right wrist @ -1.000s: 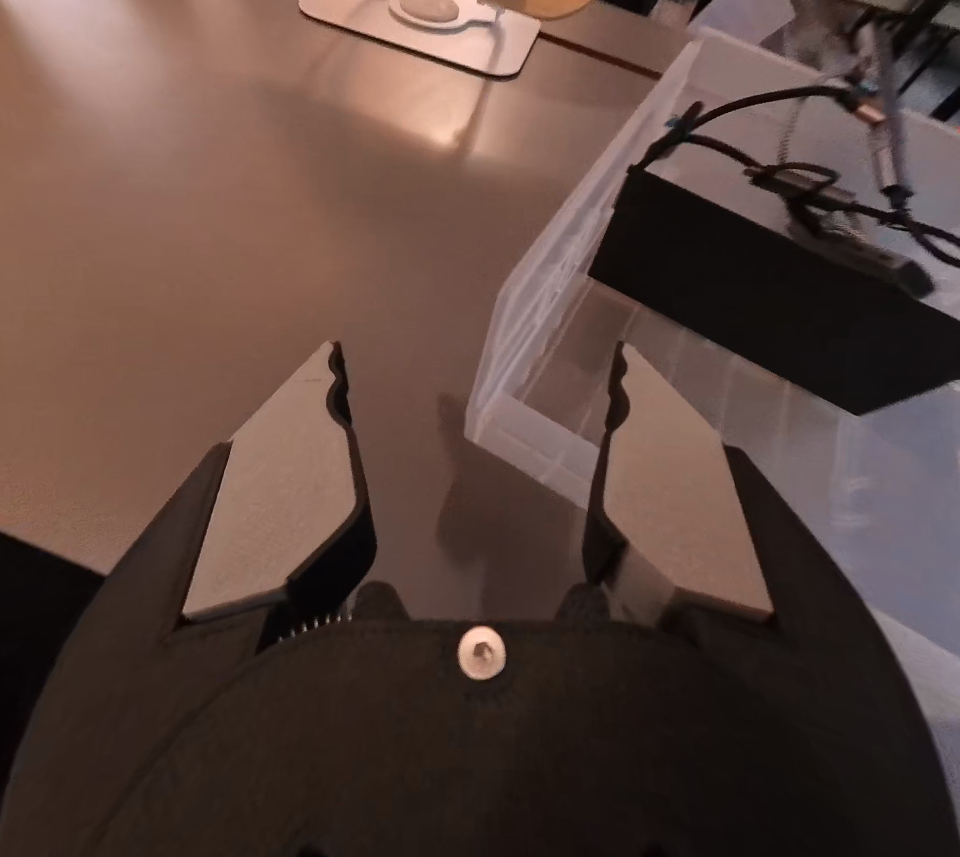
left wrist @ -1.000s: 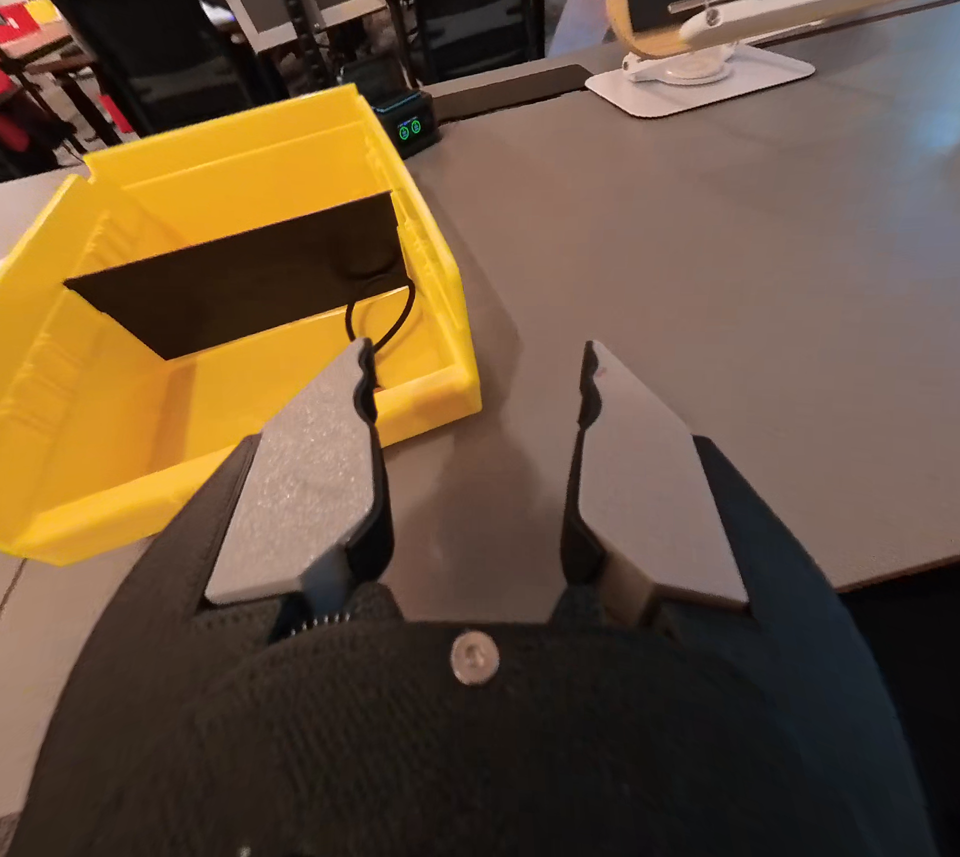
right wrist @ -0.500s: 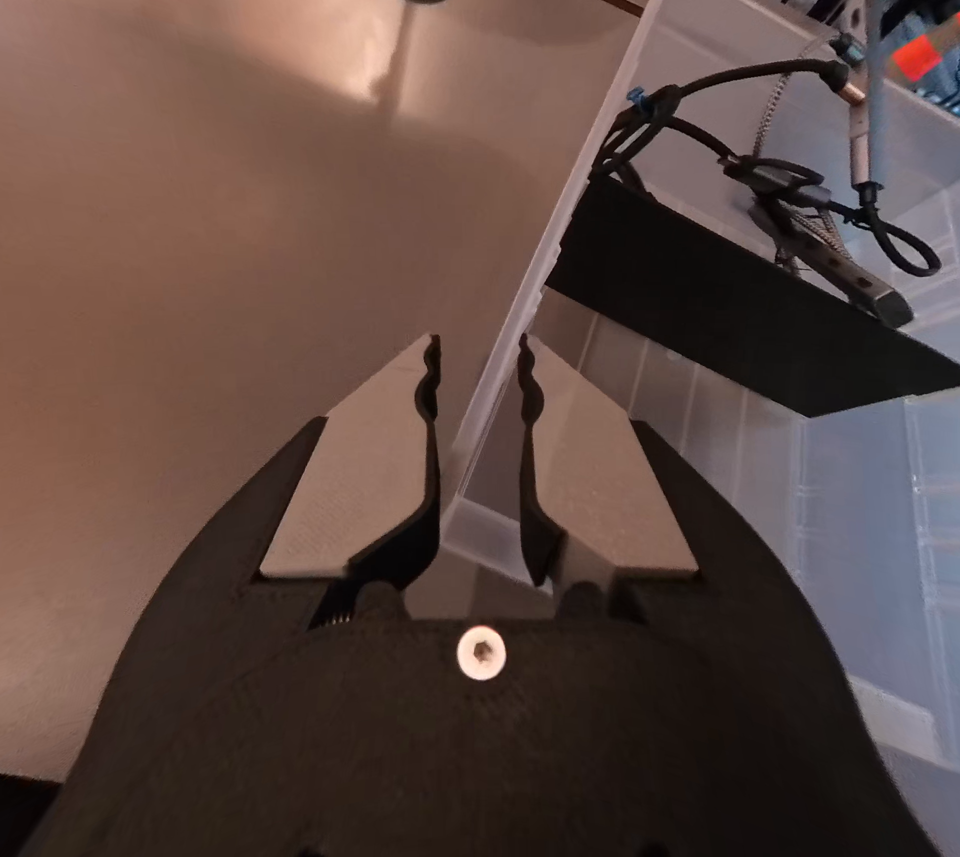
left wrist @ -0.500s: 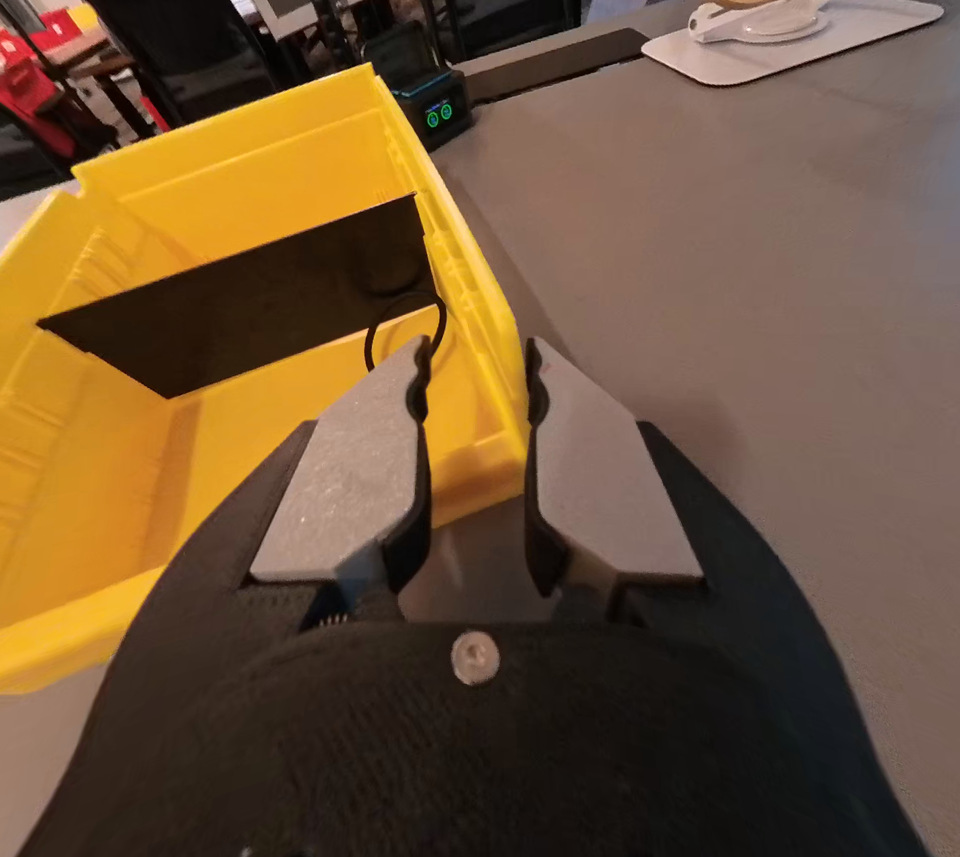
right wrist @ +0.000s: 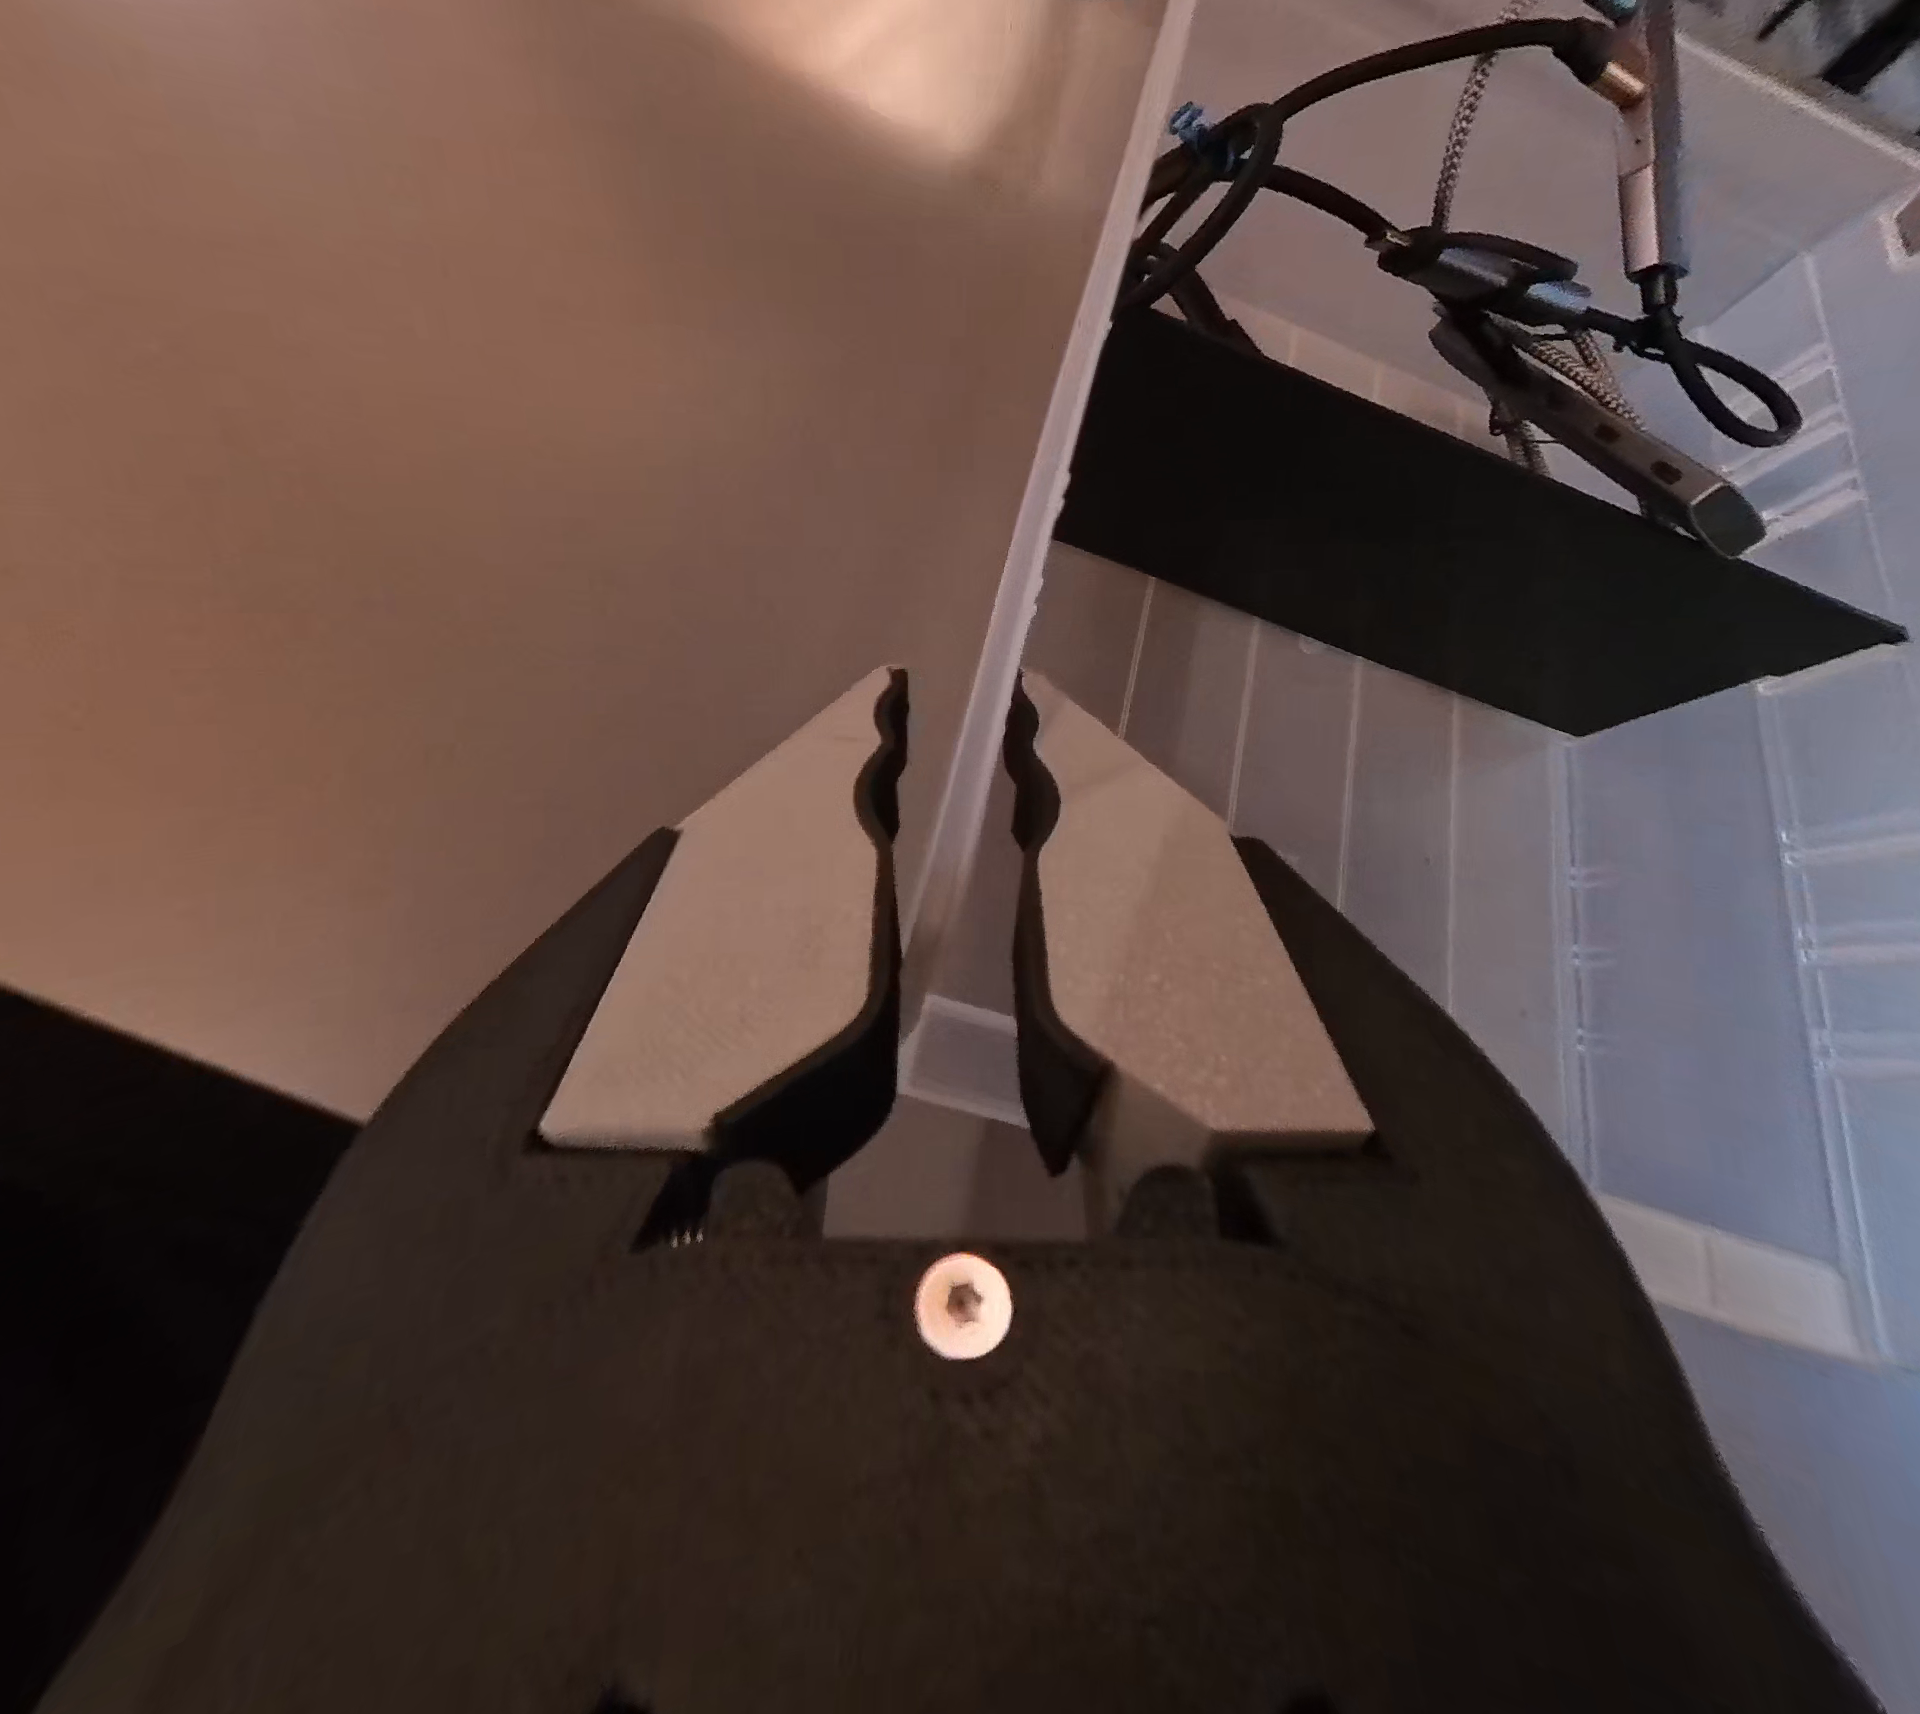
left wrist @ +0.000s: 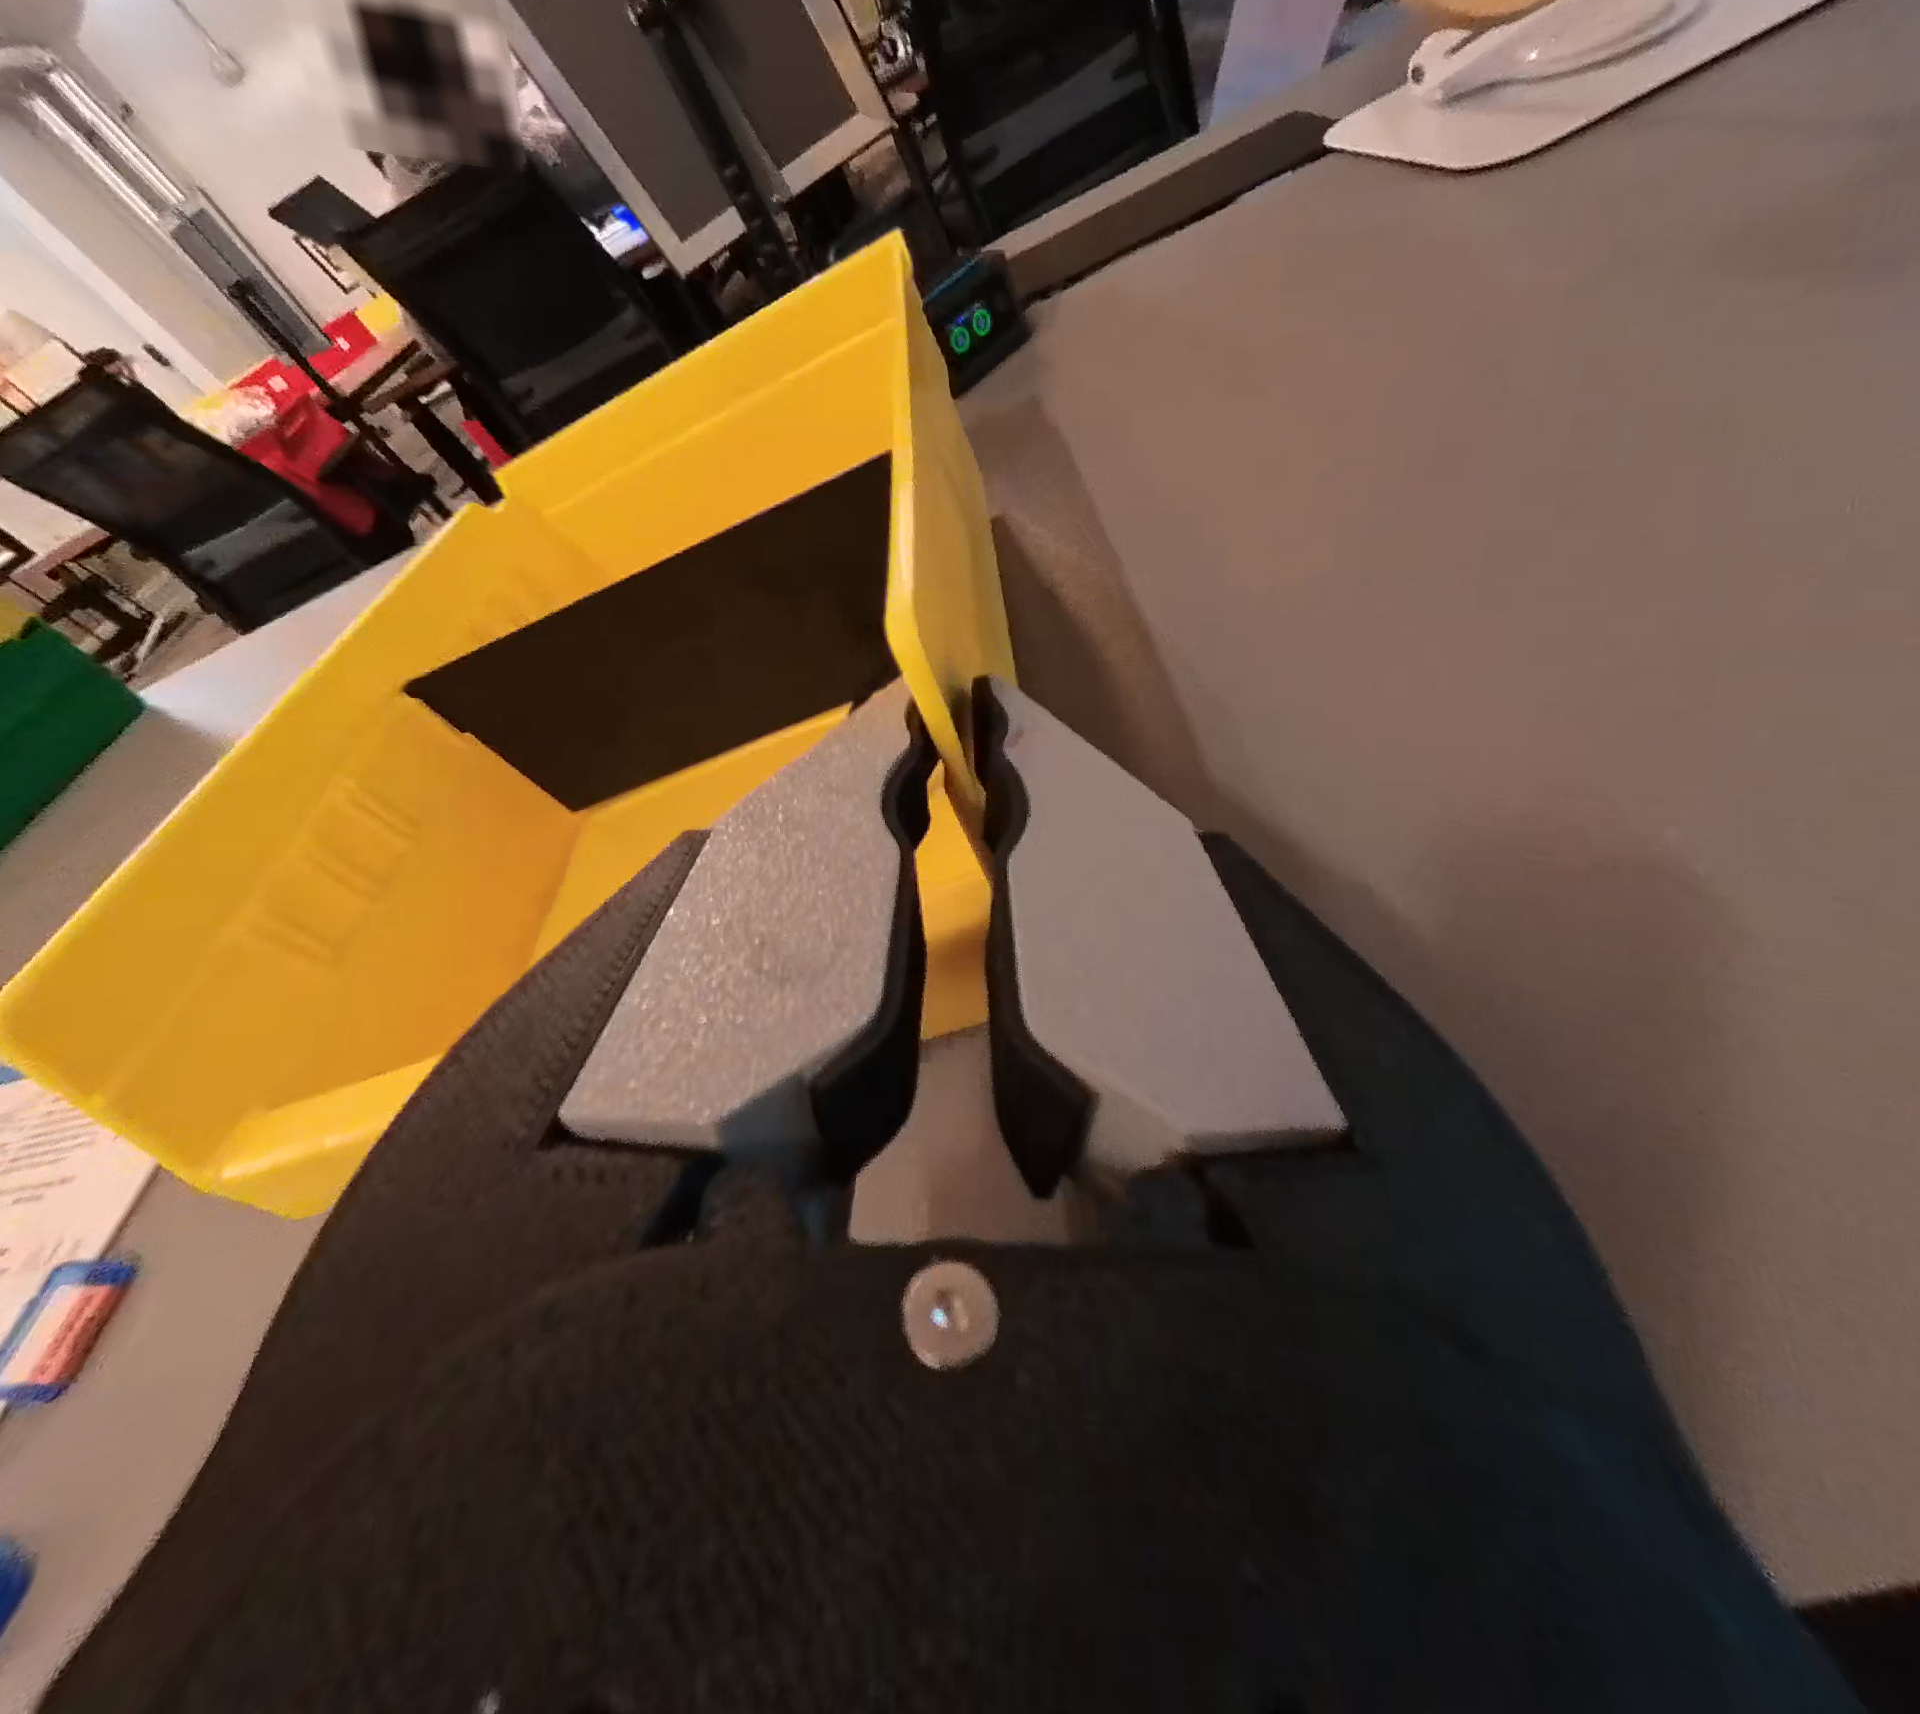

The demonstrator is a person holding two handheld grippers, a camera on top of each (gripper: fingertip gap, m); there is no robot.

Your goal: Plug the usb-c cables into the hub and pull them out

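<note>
The left tool [left wrist: 954,755] is closed narrow on the right side wall of the yellow bin [left wrist: 312,885], one finger inside the wall and one outside. A black divider panel [left wrist: 665,656] spans the interior of the yellow bin; no cable is visible in it from this angle. Beyond the far corner of the yellow bin sits a small black device with two green lights [left wrist: 971,329]. Further across the bench [left wrist: 1455,573] from the yellow bin stands a white stand base [left wrist: 1538,75].

The right tool [right wrist: 956,708] is closed narrow on the left side wall of the clear bin [right wrist: 1455,885], its fingers on either side of the wall. Whether the pads press the wall cannot be told. A black divider panel [right wrist: 1403,552] crosses the clear bin. Behind that panel, in the far compartment, lie the usb-c cables [right wrist: 1299,95] in a loose tangle with the hub [right wrist: 1558,449], a grey bar resting tilted on the panel's top edge. A second grey bar [right wrist: 1642,137] leans upright against the far wall of the clear bin.
</note>
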